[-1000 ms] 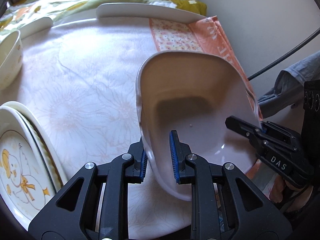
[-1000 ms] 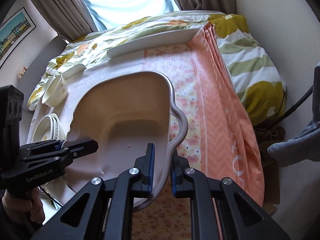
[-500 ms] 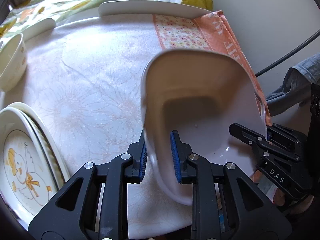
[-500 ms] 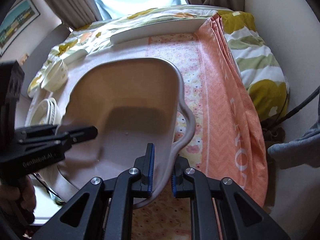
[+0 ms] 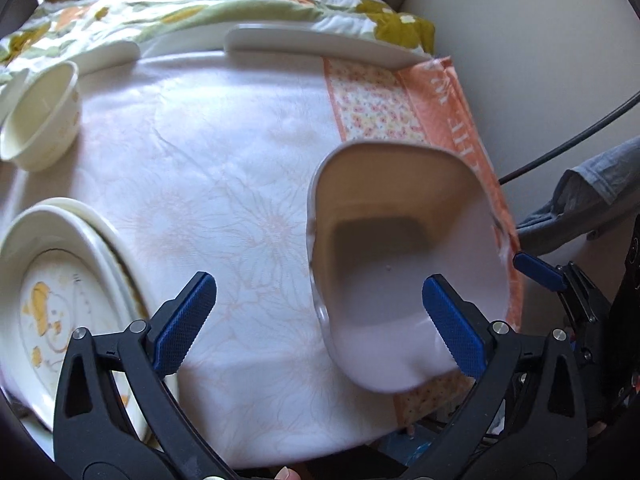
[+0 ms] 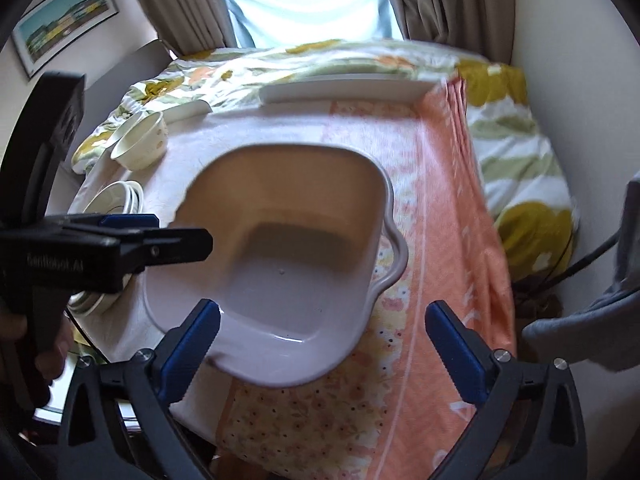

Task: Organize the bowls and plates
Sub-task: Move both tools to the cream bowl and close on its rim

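Note:
A pale lilac square dish [image 5: 400, 264] [image 6: 288, 248] with side handles rests on the table's near right part, partly on the orange cloth [image 6: 440, 200]. My left gripper [image 5: 319, 282] hovers over its left rim with jaws opening wide; the rim lies between the blue pads [image 5: 184, 320], untouched. My right gripper [image 6: 323, 308] hangs over the dish's near edge, jaws also opening wide, pads off the dish. A stack of cream plates [image 5: 60, 300] [image 6: 116, 196] with a duck picture lies at the left. A small cream bowl [image 5: 40, 128] [image 6: 140, 144] stands further back on the left.
A long white tray [image 5: 320, 44] [image 6: 344, 88] lies along the table's far edge against flowered bedding [image 6: 516, 152]. A white floral cloth [image 5: 220, 200] covers the middle. A person's grey sleeve [image 5: 592, 200] and a black cable [image 5: 580, 136] are at the right.
Both grippers were shut on the dish's opposite rims and have now opened wide and let go. They have drawn back a little, and the dish sits on the cloth.

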### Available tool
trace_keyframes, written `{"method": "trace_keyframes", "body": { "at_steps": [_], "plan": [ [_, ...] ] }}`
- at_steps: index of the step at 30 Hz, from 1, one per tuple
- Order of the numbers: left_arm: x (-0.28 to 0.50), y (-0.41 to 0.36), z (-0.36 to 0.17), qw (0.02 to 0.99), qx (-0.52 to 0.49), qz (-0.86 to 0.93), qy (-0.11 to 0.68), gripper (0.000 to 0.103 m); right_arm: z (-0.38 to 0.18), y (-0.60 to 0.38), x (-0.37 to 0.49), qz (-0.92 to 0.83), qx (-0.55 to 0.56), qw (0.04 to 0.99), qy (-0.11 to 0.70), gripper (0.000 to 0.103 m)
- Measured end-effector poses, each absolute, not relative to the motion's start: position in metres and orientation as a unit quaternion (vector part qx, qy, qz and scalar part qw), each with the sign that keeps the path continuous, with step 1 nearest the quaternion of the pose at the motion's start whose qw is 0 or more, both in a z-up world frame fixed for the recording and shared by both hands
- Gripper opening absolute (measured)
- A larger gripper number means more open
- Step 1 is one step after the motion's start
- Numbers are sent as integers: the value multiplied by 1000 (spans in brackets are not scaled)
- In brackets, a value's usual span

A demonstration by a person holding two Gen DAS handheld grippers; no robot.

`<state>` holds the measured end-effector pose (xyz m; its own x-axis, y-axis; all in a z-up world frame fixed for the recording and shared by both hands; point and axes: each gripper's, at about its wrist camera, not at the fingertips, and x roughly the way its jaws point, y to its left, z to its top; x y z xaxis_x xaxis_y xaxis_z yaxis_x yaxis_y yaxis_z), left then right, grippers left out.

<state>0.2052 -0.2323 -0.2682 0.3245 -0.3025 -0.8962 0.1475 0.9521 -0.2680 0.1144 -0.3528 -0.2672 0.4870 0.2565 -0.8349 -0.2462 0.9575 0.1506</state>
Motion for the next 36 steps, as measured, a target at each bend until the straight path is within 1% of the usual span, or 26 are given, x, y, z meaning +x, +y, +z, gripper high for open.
{"method": "trace_keyframes", "body": {
  "at_steps": [4,9,13,16,20,24,28,34,36],
  "plan": [
    [192,-221,-235,826,-61,-133,544,102,-243,-349,106,150,-7,873,464,102],
    [174,-194,-185,854,-58,-113,505,102,-197,-333,98,160,-38,892,421,102],
    [160,-166,-147,877,-49,-87,470,102,-161,-316,101,177,-42,906,382,102],
    [153,-142,-128,889,-51,-66,451,103,-137,-298,106,192,-44,917,348,102],
    [148,-105,-109,901,-57,-43,428,103,-115,-266,114,211,-47,921,324,102],
    [153,-66,-97,909,-54,-27,413,103,-100,-231,129,212,-45,922,321,102],
    [168,-11,-94,910,-82,-20,406,102,-96,-197,159,198,-38,920,336,102],
    [217,56,-122,886,-128,-25,445,102,-127,-151,213,211,13,896,390,102],
    [235,74,-139,875,-146,-33,461,100,-138,-138,228,207,21,888,410,102]
  ]
}}
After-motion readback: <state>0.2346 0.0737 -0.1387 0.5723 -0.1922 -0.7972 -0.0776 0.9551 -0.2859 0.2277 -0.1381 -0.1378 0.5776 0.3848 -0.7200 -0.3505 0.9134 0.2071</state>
